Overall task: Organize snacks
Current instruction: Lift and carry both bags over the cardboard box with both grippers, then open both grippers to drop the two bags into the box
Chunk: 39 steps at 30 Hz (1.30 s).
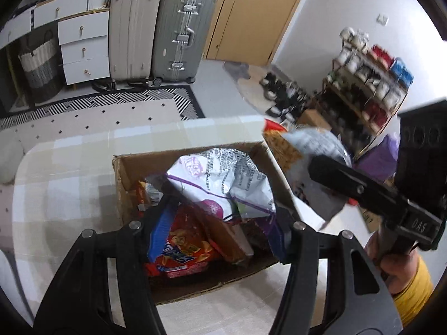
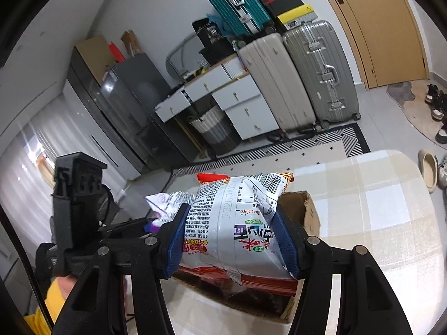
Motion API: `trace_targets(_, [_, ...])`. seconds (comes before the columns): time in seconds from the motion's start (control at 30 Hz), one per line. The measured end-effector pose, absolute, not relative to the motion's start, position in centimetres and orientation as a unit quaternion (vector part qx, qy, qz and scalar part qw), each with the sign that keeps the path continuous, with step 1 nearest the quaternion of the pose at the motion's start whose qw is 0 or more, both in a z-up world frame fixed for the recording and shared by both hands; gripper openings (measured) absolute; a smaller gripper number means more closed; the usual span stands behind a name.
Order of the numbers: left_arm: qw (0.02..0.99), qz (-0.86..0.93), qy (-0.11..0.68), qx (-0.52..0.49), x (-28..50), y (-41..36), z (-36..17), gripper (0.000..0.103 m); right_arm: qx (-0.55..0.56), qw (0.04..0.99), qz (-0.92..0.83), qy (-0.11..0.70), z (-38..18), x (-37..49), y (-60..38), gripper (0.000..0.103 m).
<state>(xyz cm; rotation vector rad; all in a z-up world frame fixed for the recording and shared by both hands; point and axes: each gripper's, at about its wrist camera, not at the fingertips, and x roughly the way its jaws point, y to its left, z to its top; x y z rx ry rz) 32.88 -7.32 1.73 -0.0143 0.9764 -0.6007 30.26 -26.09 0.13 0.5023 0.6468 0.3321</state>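
Observation:
A brown cardboard box (image 1: 195, 153) stands on the checked table and holds several snack bags. A white and purple bag (image 1: 220, 178) lies on top of a red bag (image 1: 181, 248). My left gripper (image 1: 223, 217) is over the box, its blue pads on either side of the white and purple bag. My right gripper (image 2: 232, 240) is shut on a silver and red snack bag (image 2: 237, 220), held above the box (image 2: 304, 209). In the left wrist view that bag (image 1: 313, 150) and the right gripper (image 1: 310, 167) hover at the box's right edge.
The checked tablecloth (image 1: 69, 173) covers the table around the box. Behind are two suitcases (image 1: 162, 30), a white drawer unit (image 1: 83, 47), a woven basket (image 1: 42, 64), a striped rug (image 1: 117, 100), a door, and a shoe rack (image 1: 368, 83).

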Motion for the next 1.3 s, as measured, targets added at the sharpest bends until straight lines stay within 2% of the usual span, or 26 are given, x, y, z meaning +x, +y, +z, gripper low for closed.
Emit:
trace_targets(0.33, [0.827,-0.276,0.48,0.093,34.5,-10.6,-1.8,0.06,0.215,0.897,0.146,0.359,-1.9,32.8,-24.7,0.059])
trace_targets(0.53, [0.833,-0.271,0.475,0.089,34.6,-10.0,-1.9,0.061,0.204,0.896,0.142,0.369,-2.6,33.2,-24.1,0.059])
trace_targets(0.67, [0.841,-0.272,0.462,0.077,33.6,-8.6,-0.5,0.062,0.2,0.897,0.14,0.369,-2.6,33.0,-23.8,0.059])
trace_targets(0.77, [0.852,-0.263,0.447,0.074,32.4,-7.5,1.3,0.071,0.193,0.897,0.138,0.373,-2.7,33.1,-23.4,0.059])
trace_targets(0.93, [0.867,-0.244,0.427,0.08,30.6,-6.1,3.3,0.072,0.178,0.901,0.131,0.374,-2.5,33.0,-22.8,0.06])
trace_targets(1.07, [0.9,-0.198,0.369,0.117,27.2,-5.4,5.3,0.073,0.176,0.906,0.123,0.365,-1.9,32.7,-22.9,0.066])
trace_targets(1.13, [0.91,-0.187,0.352,0.118,25.7,-4.9,6.4,0.081,0.176,0.908,0.124,0.358,-1.6,32.3,-22.9,0.067])
trace_targets(1.3, [0.93,-0.17,0.304,0.119,21.4,-4.2,9.6,0.081,0.181,0.911,0.134,0.345,0.1,30.4,-22.7,0.067])
